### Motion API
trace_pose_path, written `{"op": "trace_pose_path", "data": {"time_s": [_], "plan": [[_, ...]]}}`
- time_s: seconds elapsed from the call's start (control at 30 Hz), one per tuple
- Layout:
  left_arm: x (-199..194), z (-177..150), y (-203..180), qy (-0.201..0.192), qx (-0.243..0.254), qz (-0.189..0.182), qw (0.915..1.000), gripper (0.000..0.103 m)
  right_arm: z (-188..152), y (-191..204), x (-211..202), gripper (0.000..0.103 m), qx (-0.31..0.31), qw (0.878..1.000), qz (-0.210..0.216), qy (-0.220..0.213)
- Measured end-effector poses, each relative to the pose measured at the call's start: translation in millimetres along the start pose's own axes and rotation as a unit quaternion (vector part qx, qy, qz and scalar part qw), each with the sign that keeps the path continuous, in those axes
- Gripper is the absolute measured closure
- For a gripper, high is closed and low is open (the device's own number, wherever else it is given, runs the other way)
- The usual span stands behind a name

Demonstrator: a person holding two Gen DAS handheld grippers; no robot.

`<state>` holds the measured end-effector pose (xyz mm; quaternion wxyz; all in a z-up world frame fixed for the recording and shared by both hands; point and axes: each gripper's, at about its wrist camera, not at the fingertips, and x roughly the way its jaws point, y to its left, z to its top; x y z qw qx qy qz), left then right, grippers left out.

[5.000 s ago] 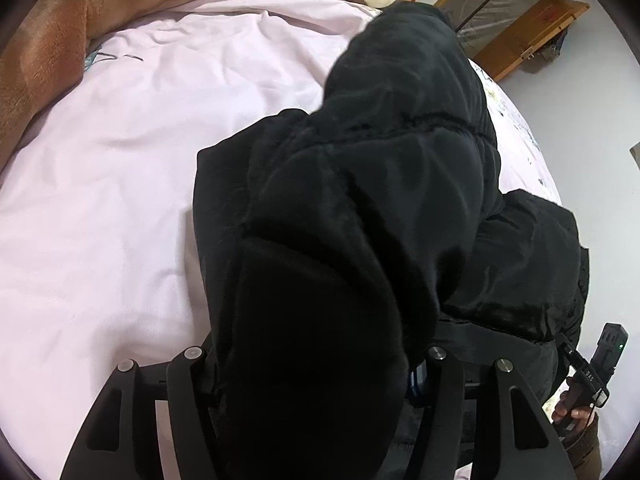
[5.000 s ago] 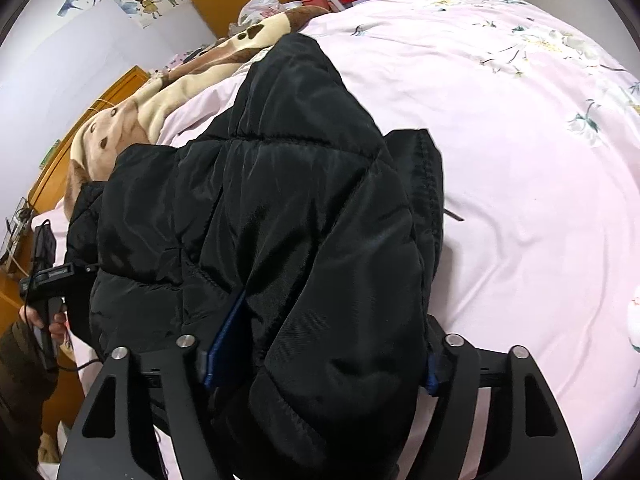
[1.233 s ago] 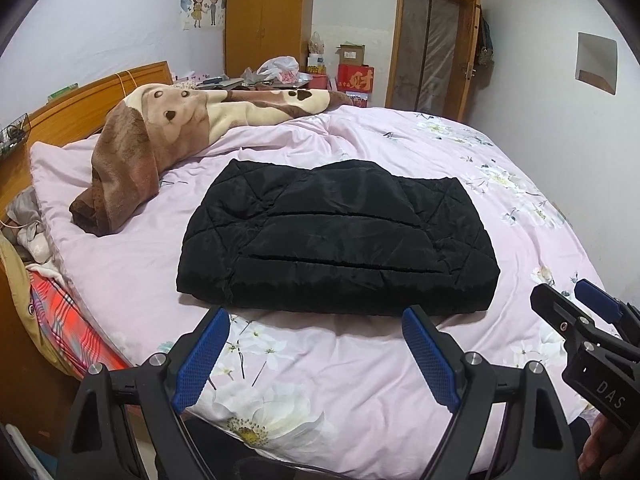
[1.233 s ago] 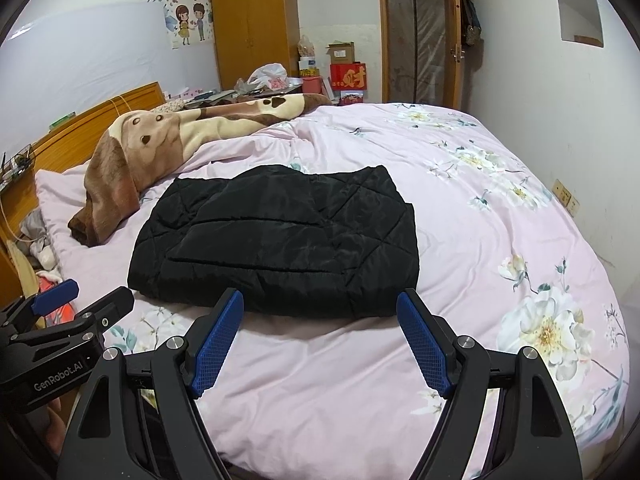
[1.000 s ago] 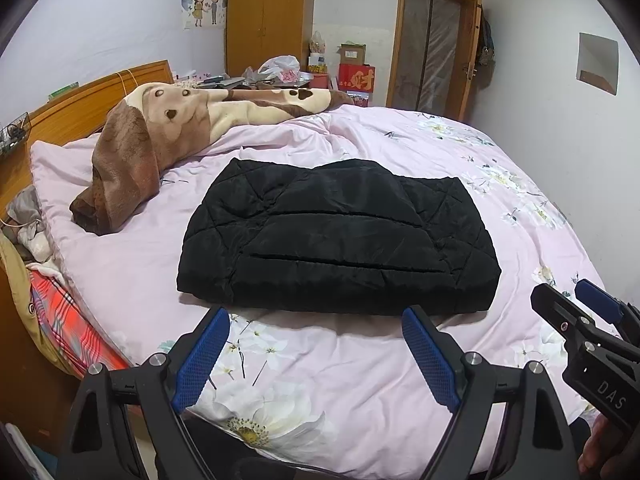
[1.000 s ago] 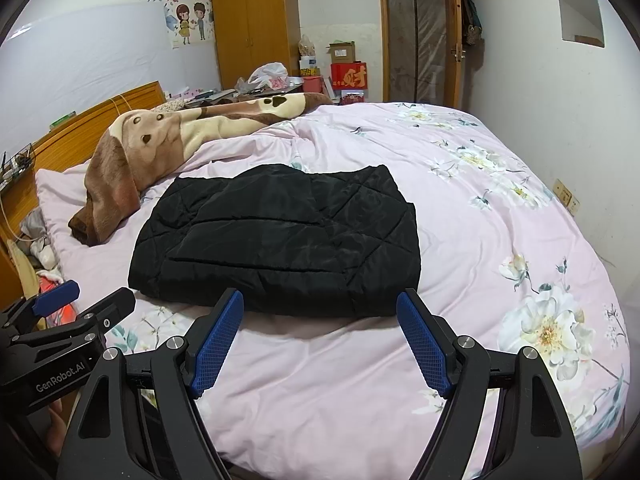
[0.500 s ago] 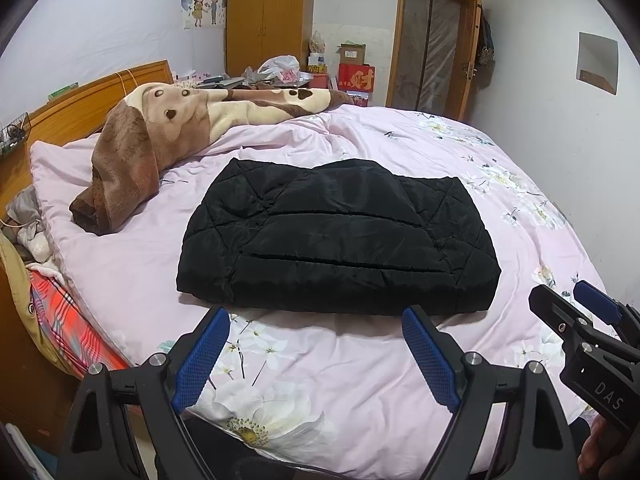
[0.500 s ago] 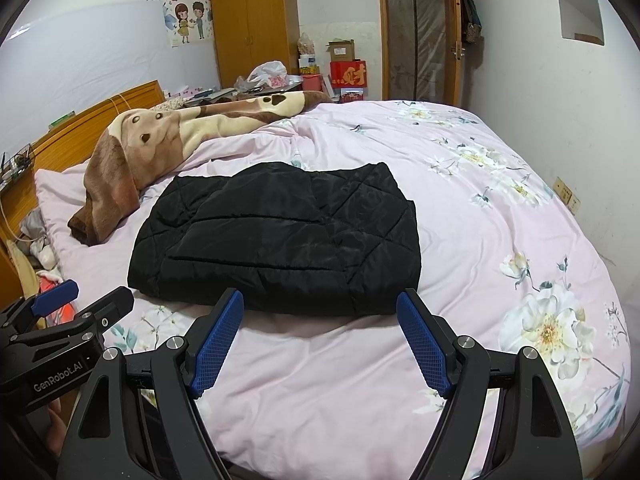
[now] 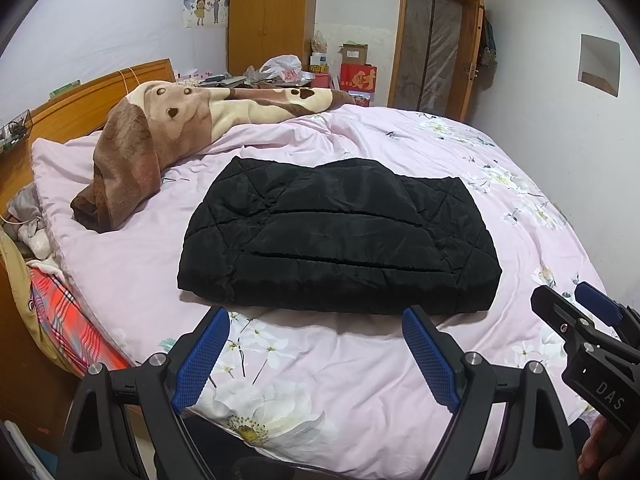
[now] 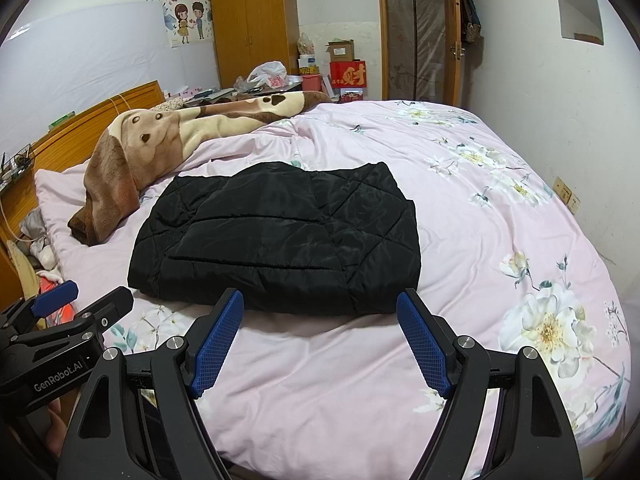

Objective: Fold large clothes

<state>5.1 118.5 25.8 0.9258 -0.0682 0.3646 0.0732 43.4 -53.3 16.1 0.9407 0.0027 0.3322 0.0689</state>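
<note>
- Two grippers hover off the near edge of the bed, the left gripper (image 9: 316, 344) and the right gripper (image 10: 320, 334), both with jaws spread wide and nothing between them.
- Beyond both sets of fingertips, apart from them, the black jacket (image 9: 340, 236) lies folded flat on the pink duvet (image 9: 360, 364), touched by neither tool.
- Its shape is a puffy rough rectangle, wider than deep, with rounded near corners.
- Its shell is slightly glossy, quilted with straight and diagonal stitch lines.
- Each gripper has a matte black frame with silver bolts and blue, finely textured pads (image 10: 218, 336).
- Printed white flowers mark the duvet, which is softly creased.
- A plush brown-and-cream dog-face blanket (image 9: 160, 140) lies bunched to the jacket's left, near the wooden headboard (image 9: 80, 96).
</note>
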Motion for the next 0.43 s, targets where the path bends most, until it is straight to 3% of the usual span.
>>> {"op": "trace_pose_path", "data": {"time_s": [0.43], "plan": [[-1.3,-0.3,2.1,-0.002,-0.002,0.006,1.0000,0.015,-1.9,4.7,1.5,0.024,0.006,1.000,-0.003,0.001]]}}
